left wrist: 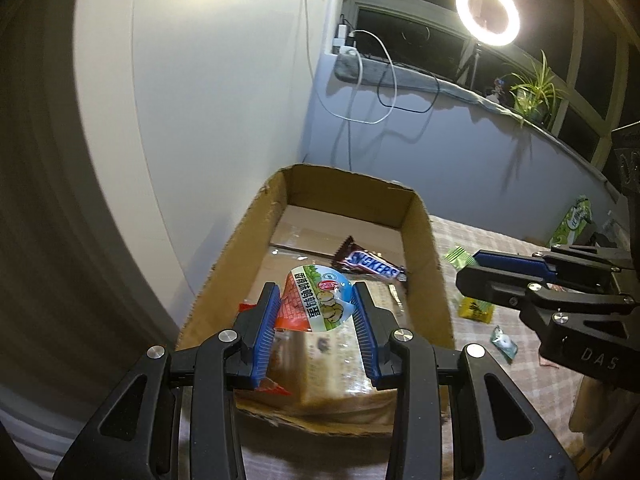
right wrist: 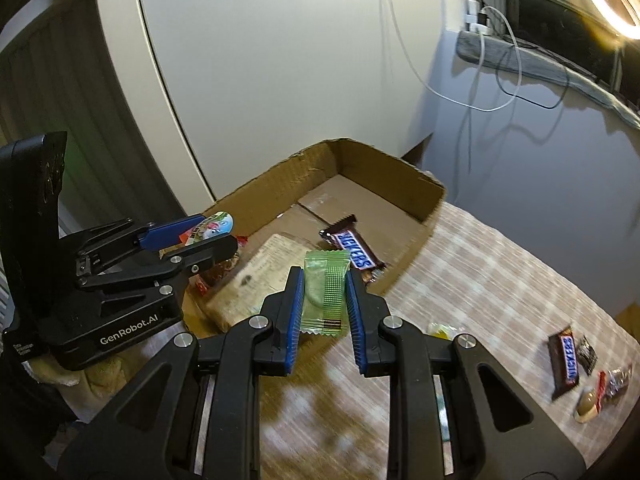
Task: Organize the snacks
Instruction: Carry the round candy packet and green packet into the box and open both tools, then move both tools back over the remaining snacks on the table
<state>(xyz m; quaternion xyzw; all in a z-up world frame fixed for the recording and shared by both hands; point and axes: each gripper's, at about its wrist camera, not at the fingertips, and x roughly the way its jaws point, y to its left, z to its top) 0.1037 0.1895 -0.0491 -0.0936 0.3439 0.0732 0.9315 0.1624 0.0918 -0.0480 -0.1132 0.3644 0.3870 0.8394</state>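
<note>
My left gripper (left wrist: 314, 302) is shut on a quail-egg snack packet (left wrist: 318, 300) with blue, green and red print, held over the near end of an open cardboard box (left wrist: 424, 248). A Snickers bar (left wrist: 370, 266) and a clear-wrapped brown pack (left wrist: 340, 364) lie inside the box. My right gripper (right wrist: 322, 292) is shut on a green candy packet (right wrist: 325, 292), held above the box's (right wrist: 420, 188) near edge. The left gripper (right wrist: 192, 240) with its packet shows at the left in the right wrist view.
On the checked tablecloth (right wrist: 480, 272) to the right lie a second Snickers bar (right wrist: 565, 362) and small wrapped sweets (right wrist: 600, 388). Green and yellow packets (left wrist: 476, 308) lie right of the box. A white wall stands behind the box; a ring light (left wrist: 487, 12) shines by the window.
</note>
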